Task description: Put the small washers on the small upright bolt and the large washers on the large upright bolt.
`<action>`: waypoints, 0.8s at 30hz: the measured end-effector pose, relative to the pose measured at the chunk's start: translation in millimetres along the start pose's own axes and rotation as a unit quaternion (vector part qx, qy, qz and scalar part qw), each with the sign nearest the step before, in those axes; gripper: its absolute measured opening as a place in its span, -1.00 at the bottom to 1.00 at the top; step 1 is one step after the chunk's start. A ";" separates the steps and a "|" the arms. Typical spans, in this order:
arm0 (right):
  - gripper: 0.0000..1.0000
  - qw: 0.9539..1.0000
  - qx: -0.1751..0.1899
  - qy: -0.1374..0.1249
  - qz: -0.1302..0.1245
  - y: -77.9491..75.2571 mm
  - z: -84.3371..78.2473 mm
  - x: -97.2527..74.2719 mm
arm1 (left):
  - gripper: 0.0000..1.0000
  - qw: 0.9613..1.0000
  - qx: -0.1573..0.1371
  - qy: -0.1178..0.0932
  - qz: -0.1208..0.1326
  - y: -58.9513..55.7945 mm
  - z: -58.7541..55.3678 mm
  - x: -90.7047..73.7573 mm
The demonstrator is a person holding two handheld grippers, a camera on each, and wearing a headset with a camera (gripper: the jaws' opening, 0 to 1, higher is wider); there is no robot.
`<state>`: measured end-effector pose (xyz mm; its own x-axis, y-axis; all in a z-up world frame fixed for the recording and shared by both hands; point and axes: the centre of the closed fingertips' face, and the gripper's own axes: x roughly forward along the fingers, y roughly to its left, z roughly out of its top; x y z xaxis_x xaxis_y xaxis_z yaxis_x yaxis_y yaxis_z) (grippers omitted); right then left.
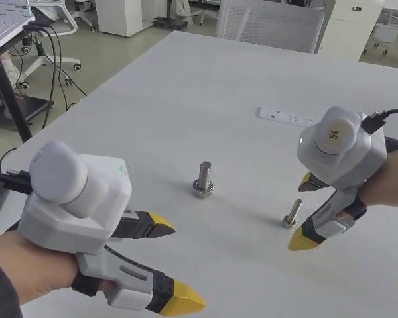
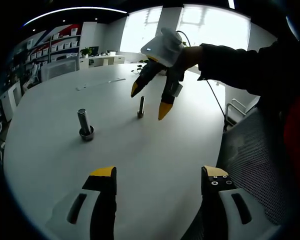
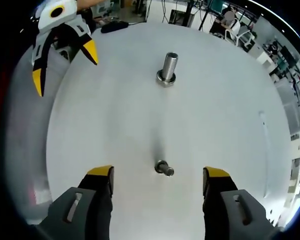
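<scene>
In the head view the large upright bolt (image 1: 203, 179) stands at frame centre on the white table (image 1: 186, 99), with the small upright bolt (image 1: 292, 213) to its lower right. The right gripper (image 1: 302, 212) hangs spread and empty just beside the smaller one. The left gripper (image 1: 174, 265), at lower left, gapes empty too.

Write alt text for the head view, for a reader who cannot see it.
A large bolt and a small bolt stand upright on a white table. The open right hand-held gripper hangs close to the small bolt; the open left hand-held gripper is nearer the camera.
</scene>
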<state>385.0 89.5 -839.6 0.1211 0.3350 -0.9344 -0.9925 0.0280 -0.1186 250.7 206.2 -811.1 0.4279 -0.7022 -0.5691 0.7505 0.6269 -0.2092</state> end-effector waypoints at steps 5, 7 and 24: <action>0.66 0.999 0.017 -0.023 -0.015 2.8 1.3 -4.6 | 0.37 1.000 0.001 -0.001 -0.002 -1.6 -0.6 0.1; 0.69 0.999 0.028 -0.033 -0.019 4.6 1.3 -6.8 | 0.37 1.000 0.001 -0.001 -0.003 -2.4 -1.1 0.2; 0.74 0.992 0.081 -0.084 -0.046 24.0 -4.6 -27.1 | 0.38 1.000 0.001 -0.012 -0.001 -2.9 1.6 -0.9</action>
<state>357.9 76.7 -818.7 0.2214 0.4763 -0.8509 -0.9681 0.2125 -0.1330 249.0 204.4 -808.7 0.4377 -0.7120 -0.5490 0.7527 0.6242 -0.2095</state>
